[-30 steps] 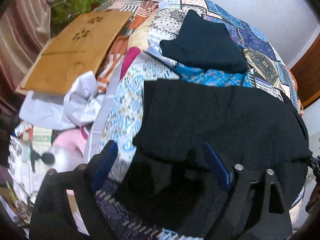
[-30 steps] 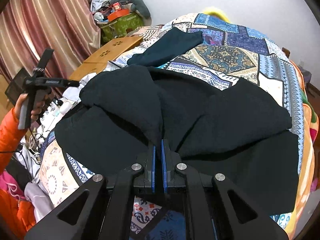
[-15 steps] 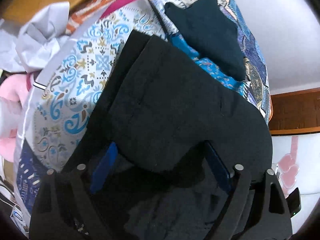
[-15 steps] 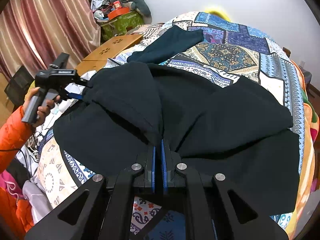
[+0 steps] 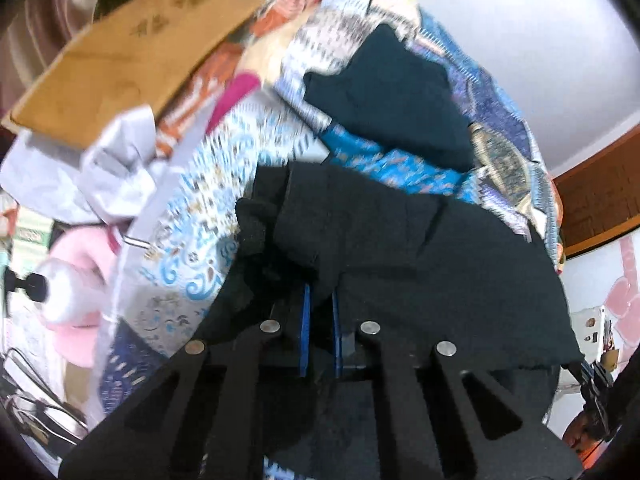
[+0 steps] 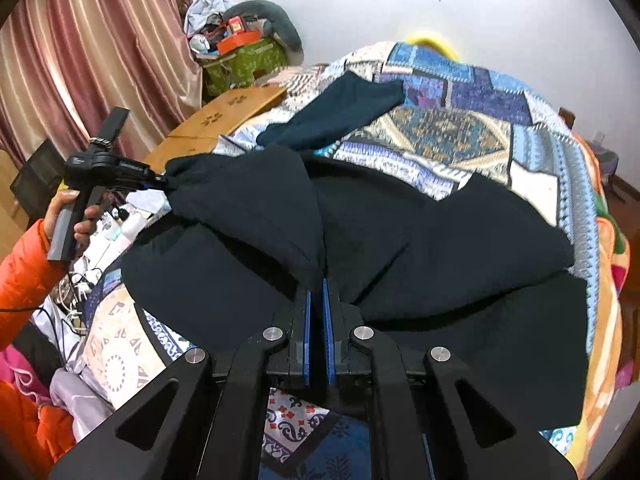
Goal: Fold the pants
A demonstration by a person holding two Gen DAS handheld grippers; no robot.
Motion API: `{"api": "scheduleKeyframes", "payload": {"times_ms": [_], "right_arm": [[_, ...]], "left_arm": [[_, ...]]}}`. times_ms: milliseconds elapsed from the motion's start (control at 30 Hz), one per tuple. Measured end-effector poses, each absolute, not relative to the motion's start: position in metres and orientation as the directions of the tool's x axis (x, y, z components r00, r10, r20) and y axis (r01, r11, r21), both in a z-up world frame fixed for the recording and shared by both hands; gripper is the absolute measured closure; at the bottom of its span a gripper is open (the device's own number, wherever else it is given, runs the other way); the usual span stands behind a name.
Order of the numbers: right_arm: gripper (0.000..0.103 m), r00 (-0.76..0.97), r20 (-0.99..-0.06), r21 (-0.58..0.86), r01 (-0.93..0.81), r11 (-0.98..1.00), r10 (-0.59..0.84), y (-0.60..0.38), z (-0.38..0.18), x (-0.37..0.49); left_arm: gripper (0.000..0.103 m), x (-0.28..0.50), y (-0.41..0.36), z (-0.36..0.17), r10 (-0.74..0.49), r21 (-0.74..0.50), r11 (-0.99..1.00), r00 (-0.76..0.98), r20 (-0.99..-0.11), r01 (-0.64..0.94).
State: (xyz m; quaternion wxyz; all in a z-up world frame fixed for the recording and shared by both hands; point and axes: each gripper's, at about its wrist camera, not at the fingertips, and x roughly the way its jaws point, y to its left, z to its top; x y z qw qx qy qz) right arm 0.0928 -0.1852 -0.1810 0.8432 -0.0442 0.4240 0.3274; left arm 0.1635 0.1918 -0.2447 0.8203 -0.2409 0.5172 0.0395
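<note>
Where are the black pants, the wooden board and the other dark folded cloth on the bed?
black pants (image 6: 420, 248), right wrist view, on the middle of the spread fabric.
wooden board (image 5: 120, 60), left wrist view, on its flat top.
dark folded cloth (image 6: 340, 108), right wrist view, on its middle, lying on the quilt beyond the pants.

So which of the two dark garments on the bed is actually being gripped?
The black pants, spread nearest the cameras: both the right gripper and left gripper are shut on their fabric. The other dark garment lies untouched farther up the quilt.
</note>
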Motion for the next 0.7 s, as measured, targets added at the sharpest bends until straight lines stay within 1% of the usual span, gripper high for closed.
{"api": "scheduleKeyframes", "payload": {"times_ms": [167,267,333,467,533,633,700], "right_arm": [[0.098,0.447,-0.732,0.187,-0.594,0.783,0.514,-0.192,-0.169,0.083],[0.098,0.443,-0.734,0.186,-0.599,0.779,0.515,-0.195,-0.168,0.075],[0.098,0.432,-0.742,0.189,-0.599,0.778,0.513,-0.195,-0.172,0.071],[0.098,0.409,-0.764,0.201,-0.585,0.786,0.499,-0.193,-0.187,0.069],[0.096,0.394,-0.774,0.214,-0.573,0.791,0.495,-0.192,-0.193,0.07],[0.095,0.399,-0.774,0.211,-0.57,0.794,0.492,-0.193,-0.191,0.068],[0.093,0.405,-0.779,0.19,-0.575,0.796,0.479,-0.194,-0.187,0.068]], "left_arm": [[0.095,0.134,0.181,-0.201,-0.135,-0.296,0.921,0.505,-0.852,-0.254],[0.095,0.113,0.176,-0.198,-0.118,-0.263,0.936,0.495,-0.861,-0.233],[0.095,0.103,0.173,-0.205,-0.106,-0.242,0.942,0.478,-0.872,-0.231],[0.094,0.091,0.166,-0.237,-0.082,-0.195,0.952,0.416,-0.906,-0.237],[0.094,0.089,0.162,-0.254,-0.077,-0.175,0.957,0.38,-0.922,-0.23],[0.089,0.087,0.154,-0.267,-0.066,-0.148,0.965,0.345,-0.936,-0.216],[0.084,0.086,0.152,-0.264,-0.042,-0.121,0.97,0.347,-0.937,-0.21]]}}
